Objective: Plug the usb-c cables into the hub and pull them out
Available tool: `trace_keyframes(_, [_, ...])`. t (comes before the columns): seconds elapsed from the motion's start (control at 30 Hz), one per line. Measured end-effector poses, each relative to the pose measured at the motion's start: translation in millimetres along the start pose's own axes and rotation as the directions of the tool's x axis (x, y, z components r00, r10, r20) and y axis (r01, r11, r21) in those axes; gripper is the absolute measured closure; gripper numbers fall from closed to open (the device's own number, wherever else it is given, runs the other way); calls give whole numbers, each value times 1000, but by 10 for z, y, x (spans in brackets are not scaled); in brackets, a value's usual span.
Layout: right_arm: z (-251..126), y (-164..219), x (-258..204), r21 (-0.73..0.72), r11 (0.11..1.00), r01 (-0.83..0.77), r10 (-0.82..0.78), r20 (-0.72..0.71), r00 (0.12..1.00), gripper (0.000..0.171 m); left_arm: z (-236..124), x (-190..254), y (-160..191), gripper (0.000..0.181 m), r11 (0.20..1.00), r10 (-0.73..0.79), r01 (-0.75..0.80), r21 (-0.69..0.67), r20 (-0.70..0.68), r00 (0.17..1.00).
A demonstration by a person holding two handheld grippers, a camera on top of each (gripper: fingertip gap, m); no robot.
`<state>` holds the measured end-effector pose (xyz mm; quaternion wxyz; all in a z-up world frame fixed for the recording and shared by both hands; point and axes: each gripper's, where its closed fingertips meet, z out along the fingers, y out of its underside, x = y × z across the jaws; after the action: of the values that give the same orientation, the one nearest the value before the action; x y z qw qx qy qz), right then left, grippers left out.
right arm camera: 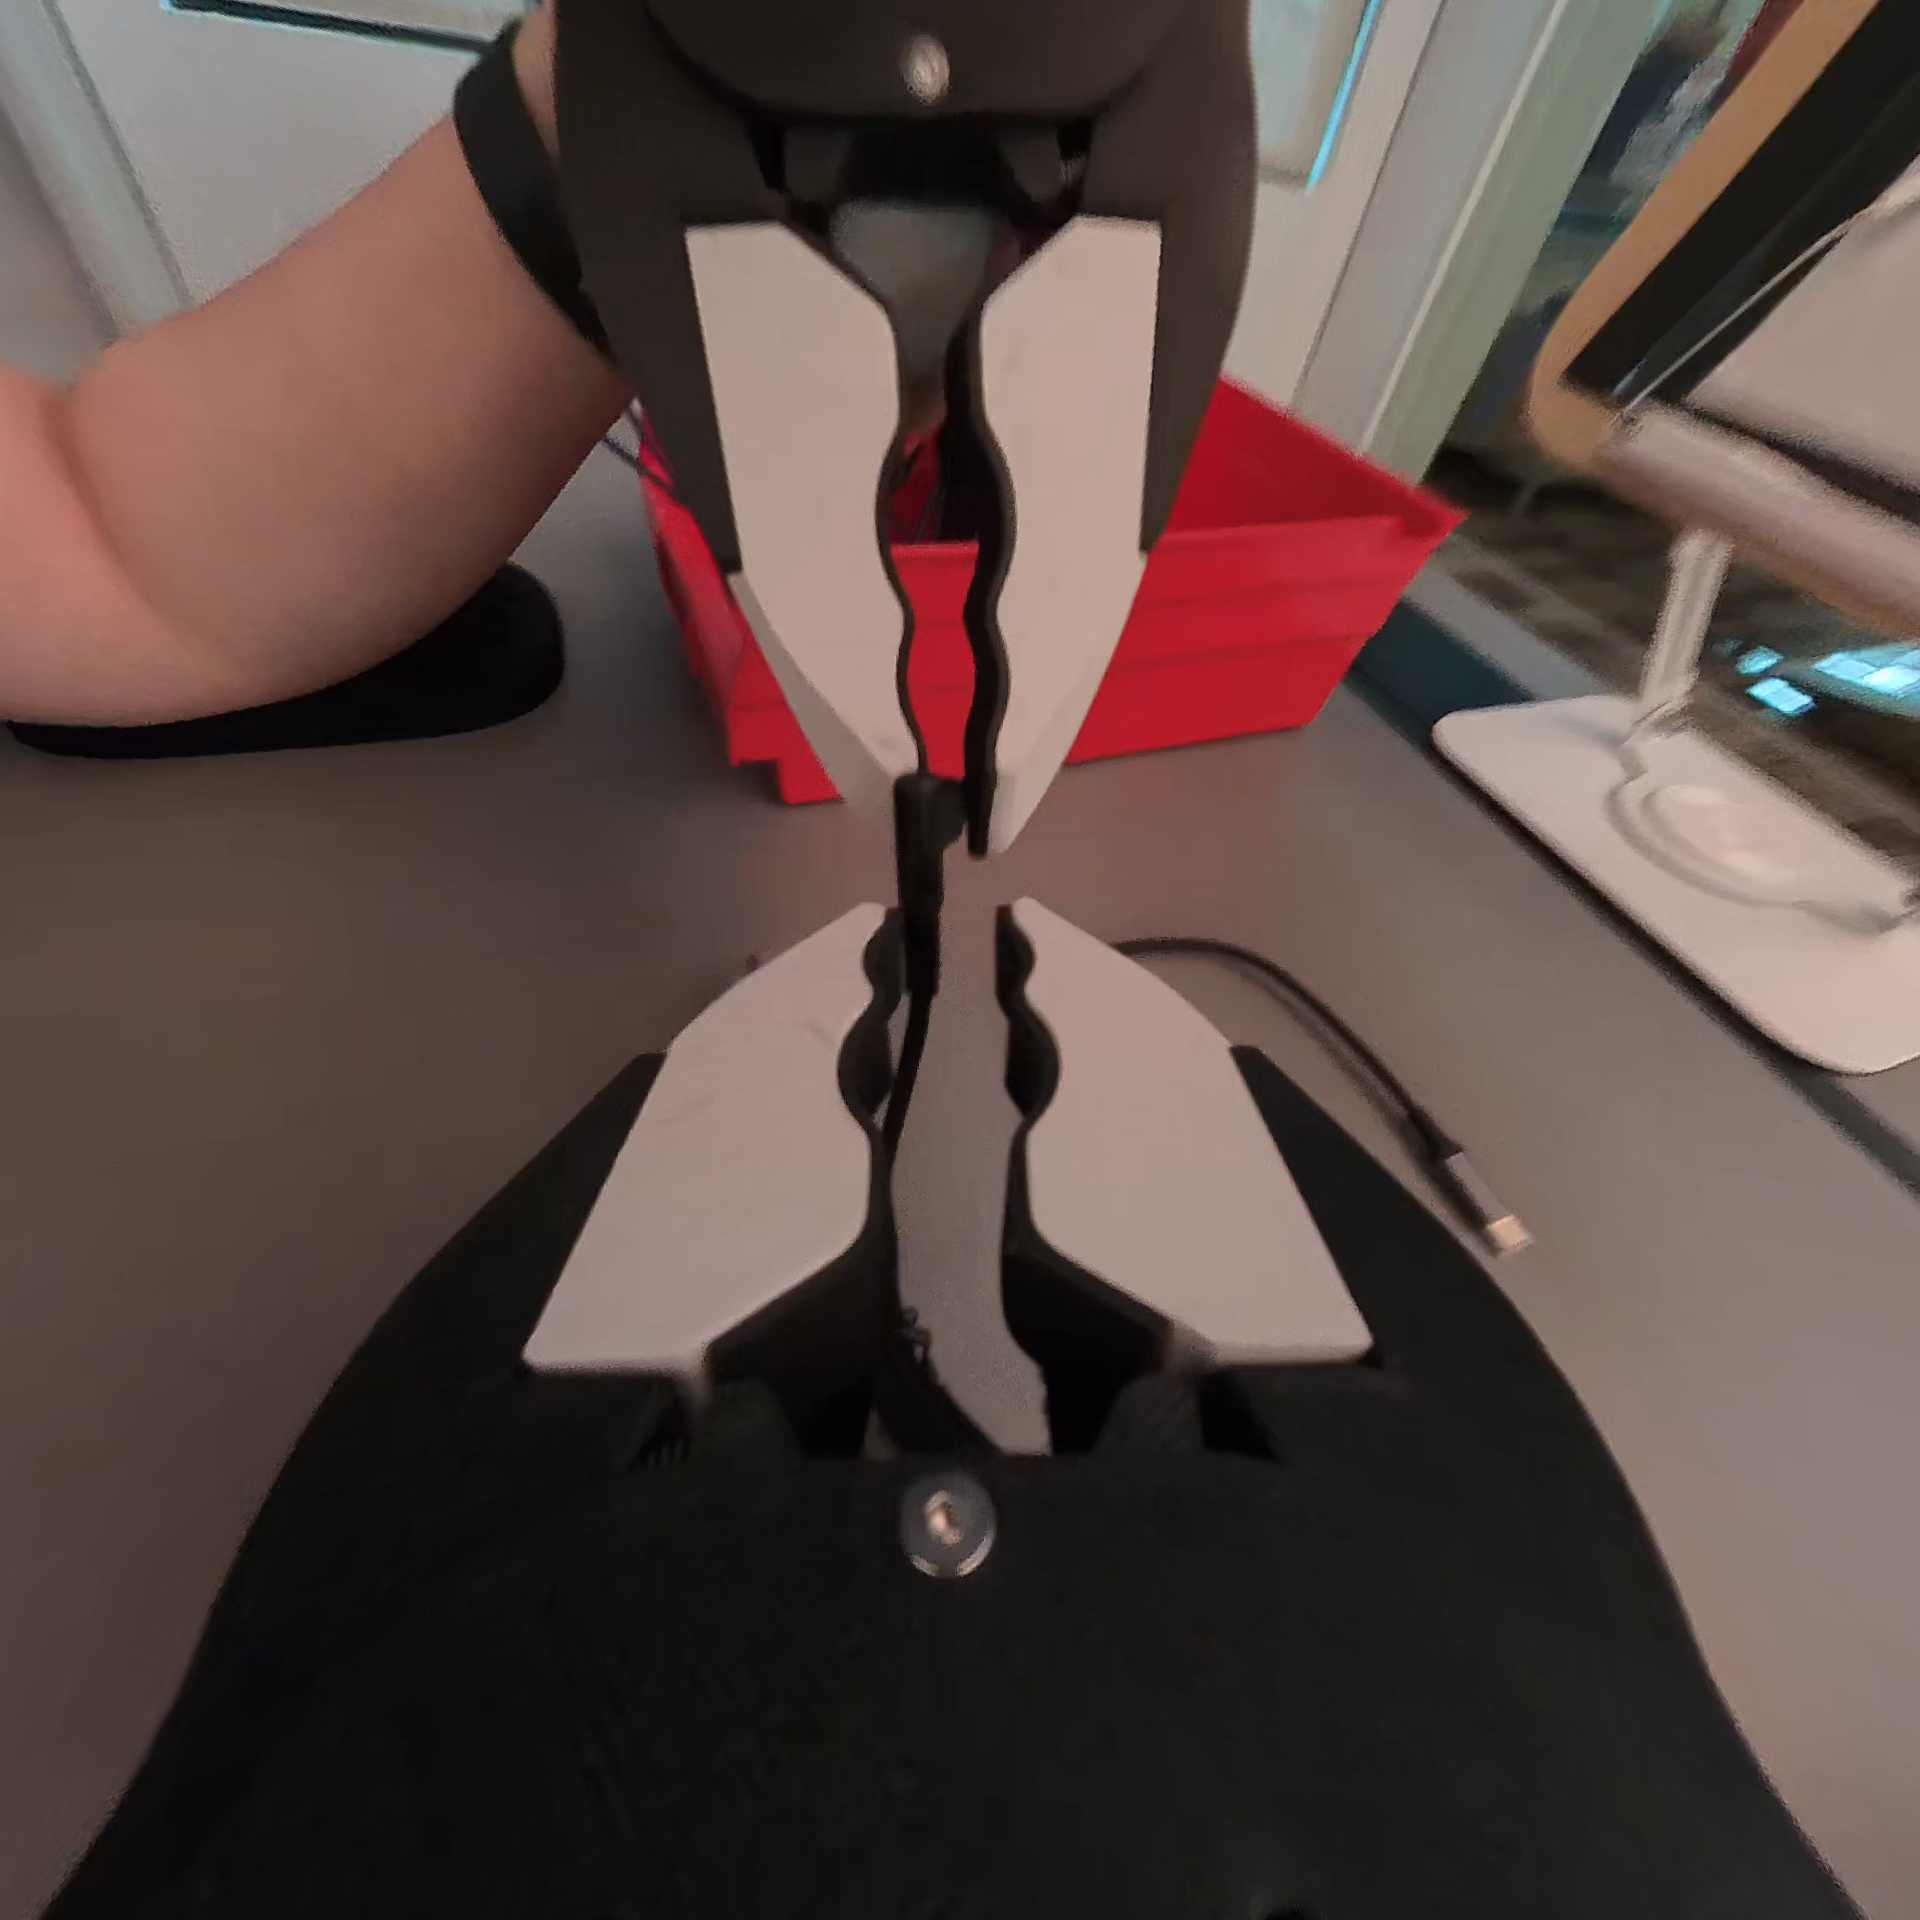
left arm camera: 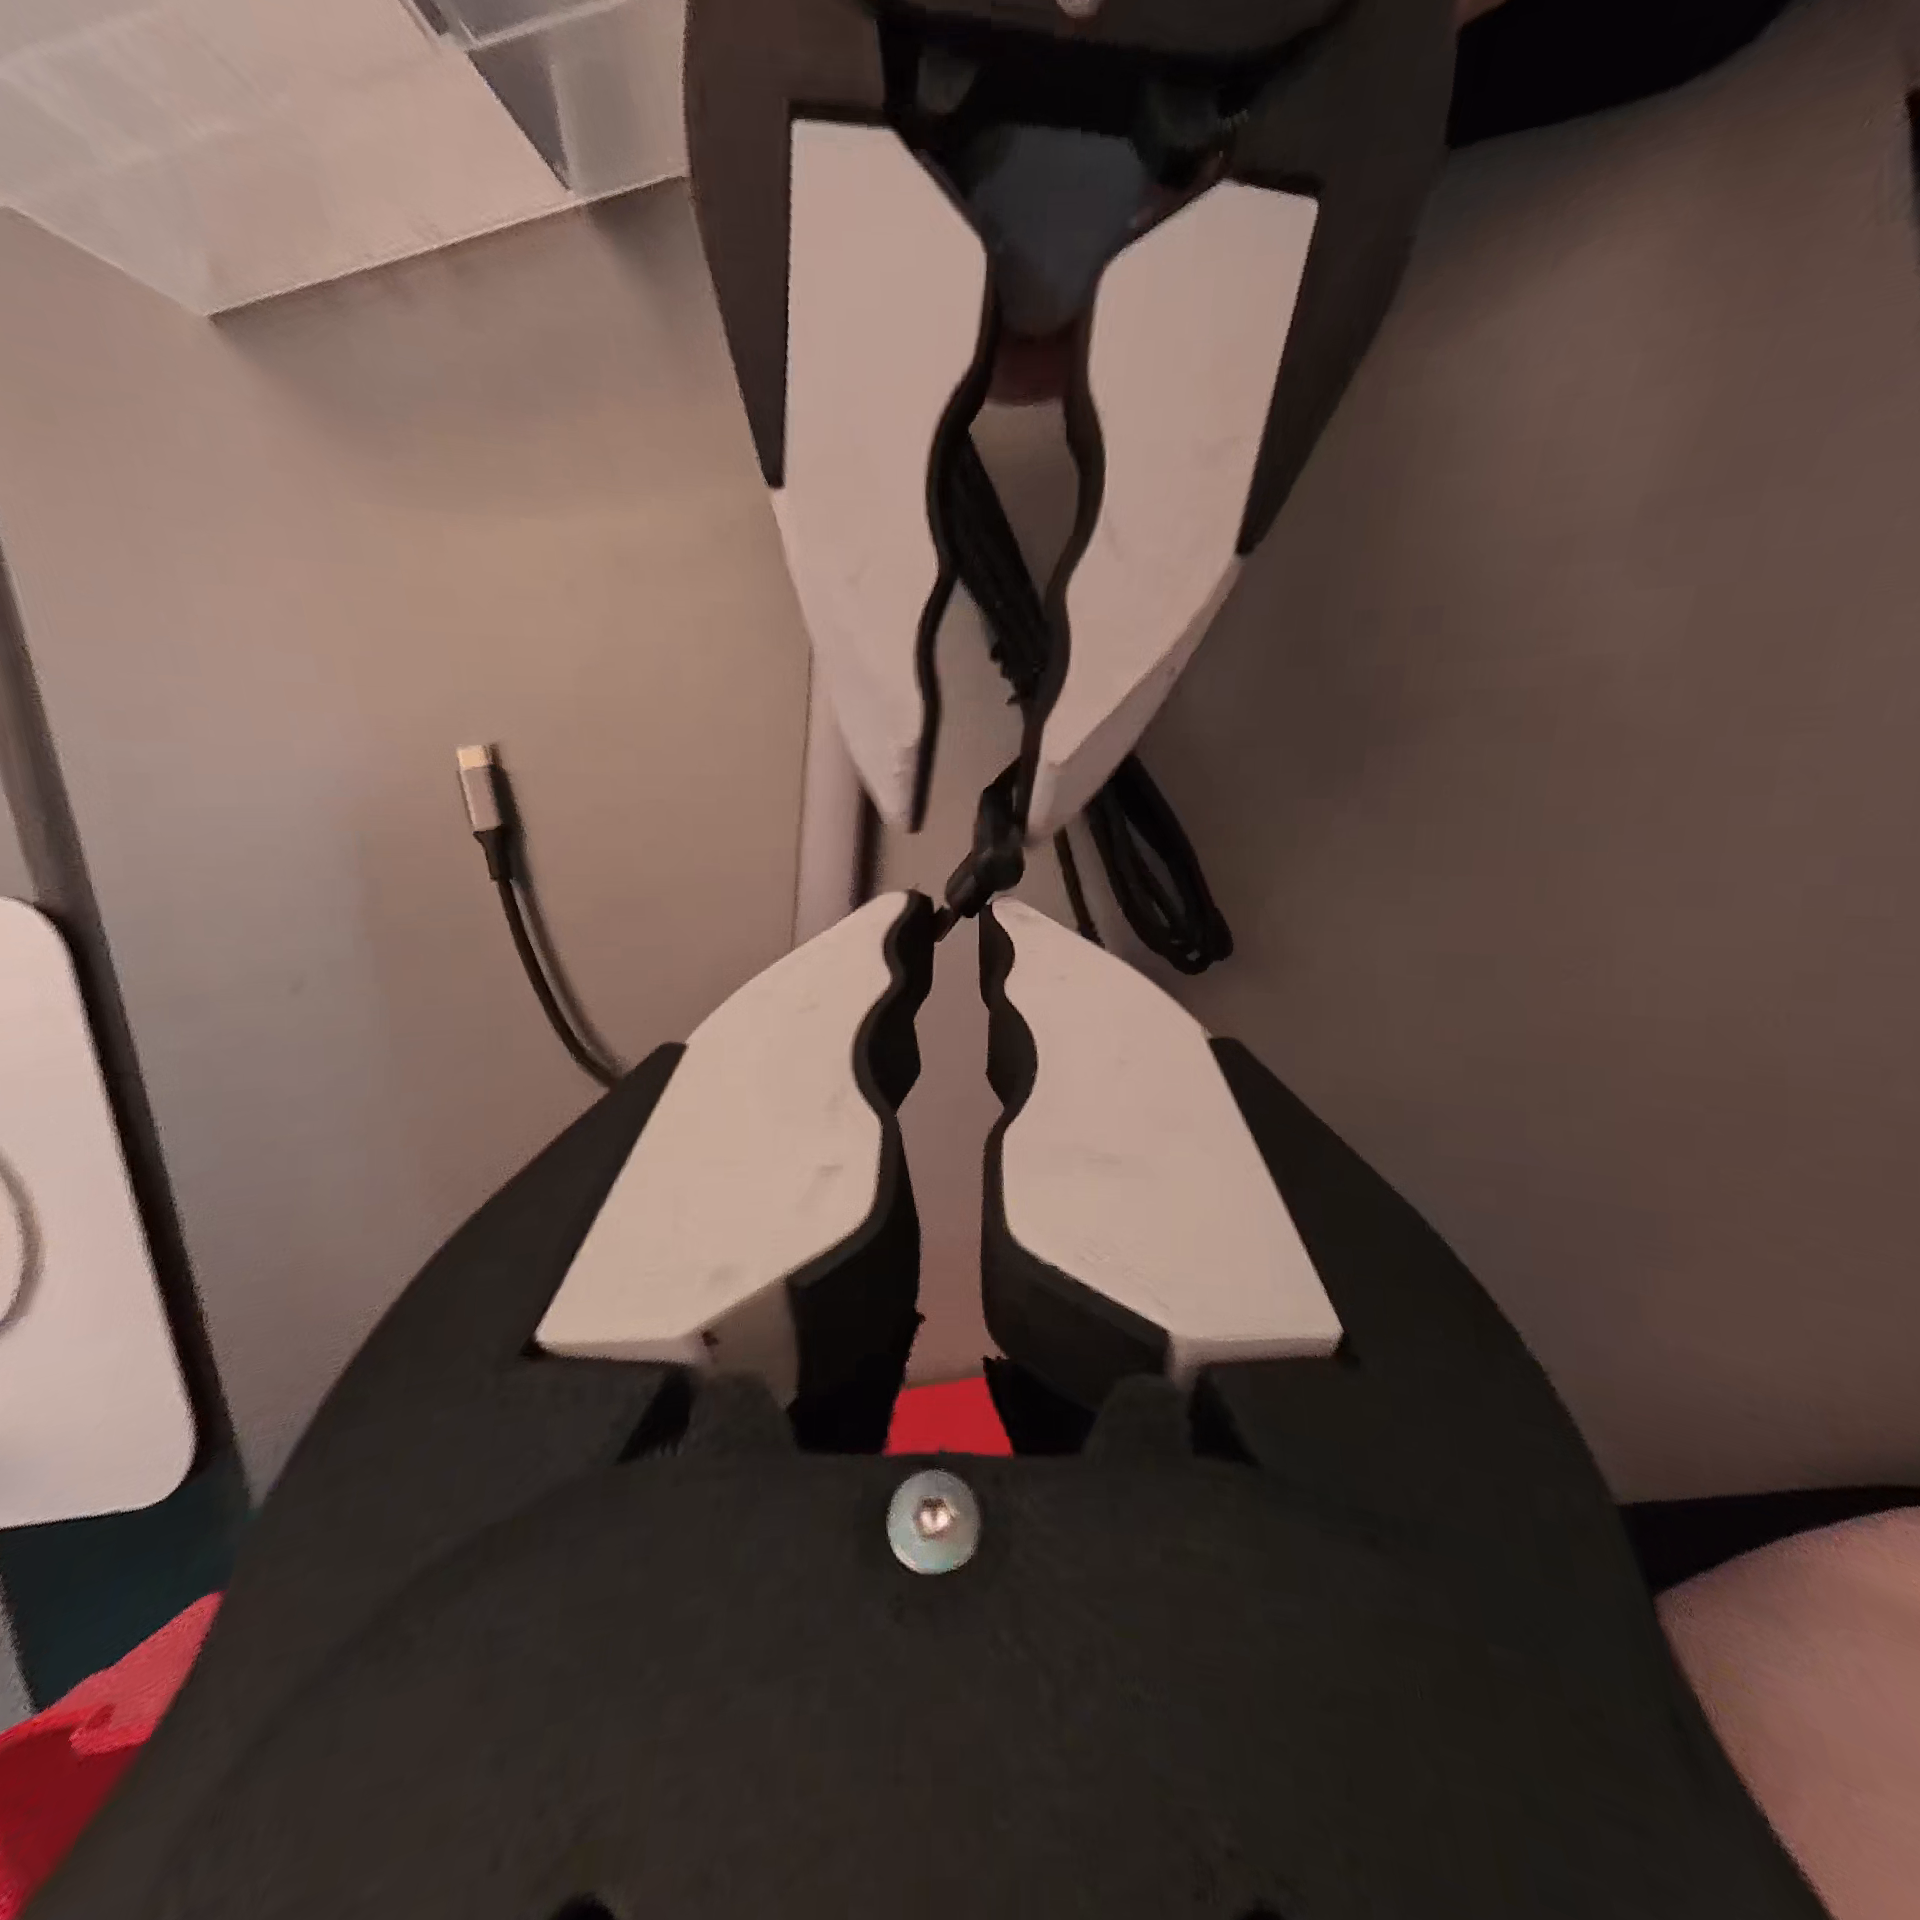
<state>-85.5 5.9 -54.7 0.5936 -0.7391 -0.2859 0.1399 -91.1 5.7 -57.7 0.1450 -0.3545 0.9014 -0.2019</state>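
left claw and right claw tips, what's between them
a black cable plug spans the short gap between left claw and right claw, seen in both wrist views

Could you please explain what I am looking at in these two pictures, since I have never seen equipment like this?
A person holds two black-and-white hand-held grippers, each with a camera looking along its fingers. The left wrist view shows the left hand-held gripper below, the right wrist view the right hand-held gripper; each sees the other opposite. Between them is the black plug of a thin cable, seemingly pinched by the left one; the right one's fingers stand apart. On the grey table are a silver-tipped cable and a red plastic bin.
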Motion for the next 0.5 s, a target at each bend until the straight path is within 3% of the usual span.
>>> trace_keyframes(0.17, [-22, -125, 52, 17, 997, 72, -69, -141, 988, 148, 16, -11, -33, 175, 999, -32, 32, -5, -3, 999])
trace_keyframes(0.5, [-15, -127, 38, 47, 999, -3, 8, -107, 994, 162, 34, -49, -55, 175, 998, -53, 53, 15, 1, 999])
